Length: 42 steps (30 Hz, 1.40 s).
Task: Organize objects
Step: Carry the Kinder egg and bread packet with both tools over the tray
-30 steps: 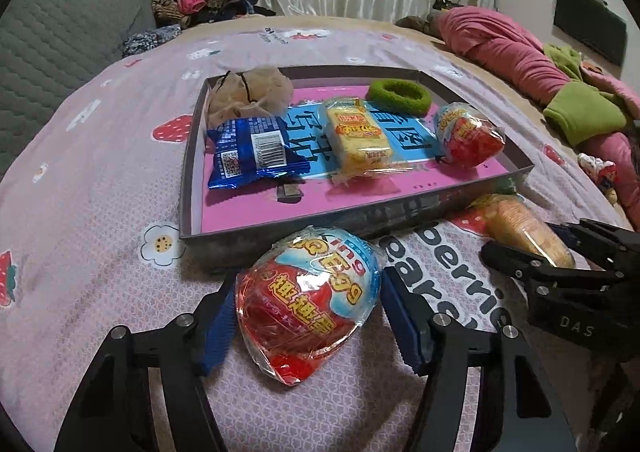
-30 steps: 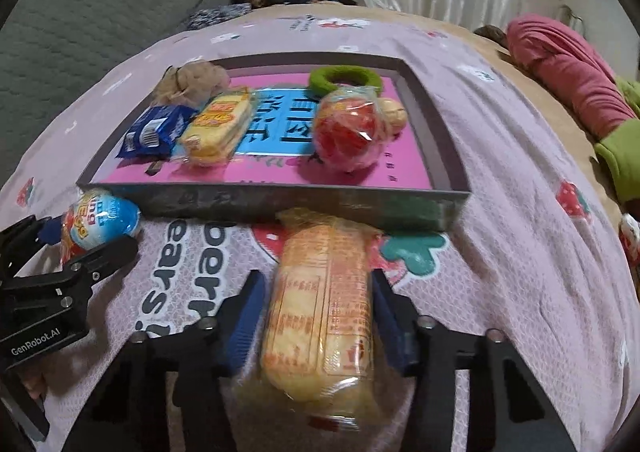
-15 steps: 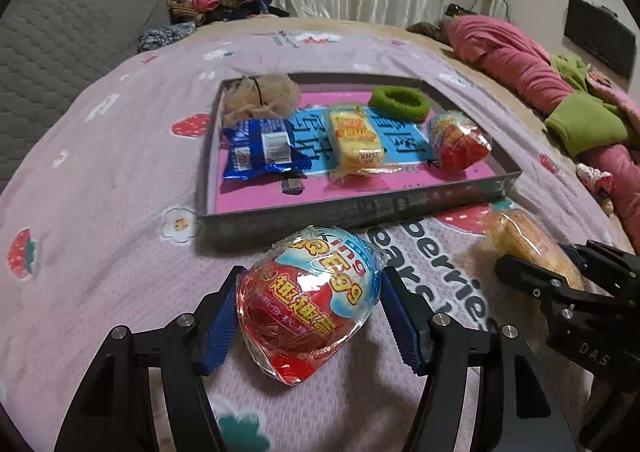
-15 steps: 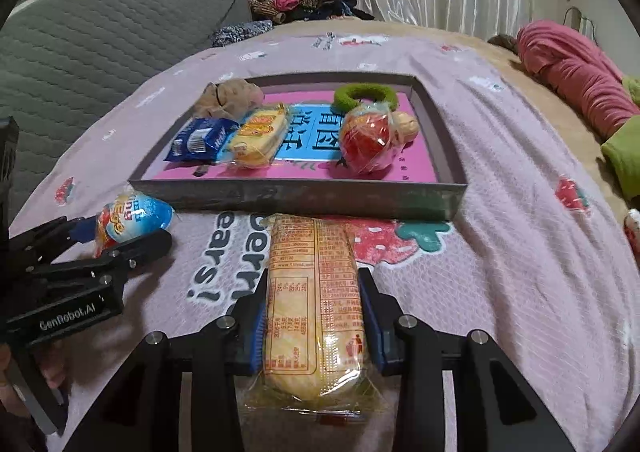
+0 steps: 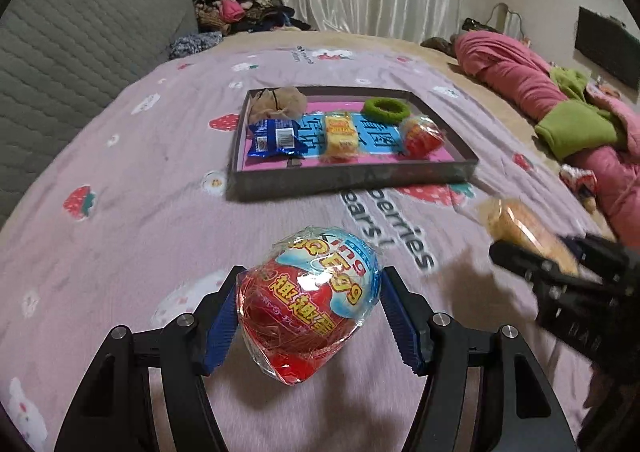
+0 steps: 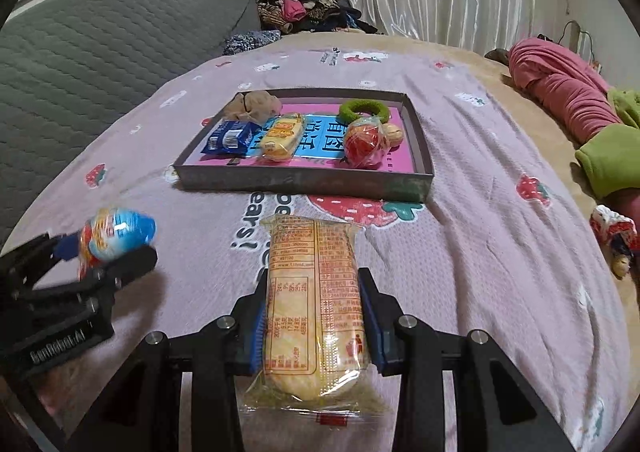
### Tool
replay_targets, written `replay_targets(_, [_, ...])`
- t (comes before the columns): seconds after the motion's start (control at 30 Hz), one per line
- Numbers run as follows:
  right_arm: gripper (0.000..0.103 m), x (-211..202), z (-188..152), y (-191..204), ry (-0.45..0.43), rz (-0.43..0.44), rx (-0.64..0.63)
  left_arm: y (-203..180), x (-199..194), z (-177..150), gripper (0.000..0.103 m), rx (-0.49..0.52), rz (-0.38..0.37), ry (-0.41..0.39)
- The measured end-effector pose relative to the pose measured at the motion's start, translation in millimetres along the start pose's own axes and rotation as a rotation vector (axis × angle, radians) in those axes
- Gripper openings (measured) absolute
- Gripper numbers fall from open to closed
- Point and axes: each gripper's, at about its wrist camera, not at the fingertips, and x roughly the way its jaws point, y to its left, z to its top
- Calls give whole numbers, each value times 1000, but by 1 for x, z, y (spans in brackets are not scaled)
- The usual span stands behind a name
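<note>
Left gripper point(image 5: 308, 316) clasps 1 toy egg point(image 5: 308, 304), right gripper point(image 6: 314, 316) 1 cracker pack point(image 6: 314, 300) — 6 items in tray point(image 6: 304, 182).

left gripper point(image 5: 308, 316): jaws clamped, raised | right gripper point(image 6: 316, 316): jaws clamped, raised

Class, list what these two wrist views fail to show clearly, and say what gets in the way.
1. Left wrist view: the right gripper and its cracker pack are motion-blurred.
2. Right wrist view: the left gripper and its toy egg are blurred too.
3. Left wrist view: the small dark item in the tray is too small to identify.
4. Right wrist view: the round thing is partly hidden behind the tray's red egg.
</note>
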Motion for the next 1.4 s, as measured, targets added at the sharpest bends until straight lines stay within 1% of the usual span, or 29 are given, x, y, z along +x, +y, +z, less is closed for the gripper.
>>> replay_targets(0.07, [40, -10, -2, 3, -8, -4, -11, -1, -12, -7, 68, -11, -10, 5])
replay_targets(0.2, [40, -33, -5, 11, -37, -13, -28, -6, -36, -16, 68, -9, -3, -18])
replay_targets(0.33, [40, -52, -7, 19, -58, -7, -46, -9, -60, -17, 68, -26, 5, -44])
replay_targets(0.43, [40, -67, -6, 22, -82, 5, -49, -11, -78, -14, 68, -32, -6, -61])
replay_targets(0.6, [40, -92, -4, 25, -121, 11, -55, -17, -107, -8, 68, -23, 26, -103])
replay_targets(0.8, [40, -114, -3, 27, -156, 15, -68, -23, -129, -1, 68, -15, 58, -125])
replay_targets(1.0, [40, -136, 6, 24, -204, 11, -78, -28, -148, 9, 68, -9, 67, -161])
replay_targets(1.13, [40, -148, 15, 25, -232, 2, -95, -30, -153, 17, 68, -8, 71, -174])
replay_targets(1.23, [40, -156, 21, 25, -253, -4, -107, -30, -155, 25, 68, -12, 54, -171])
replay_targets(1.4, [40, -164, 34, 23, -278, -24, -127, -29, -159, 37, 68, -4, 66, -188])
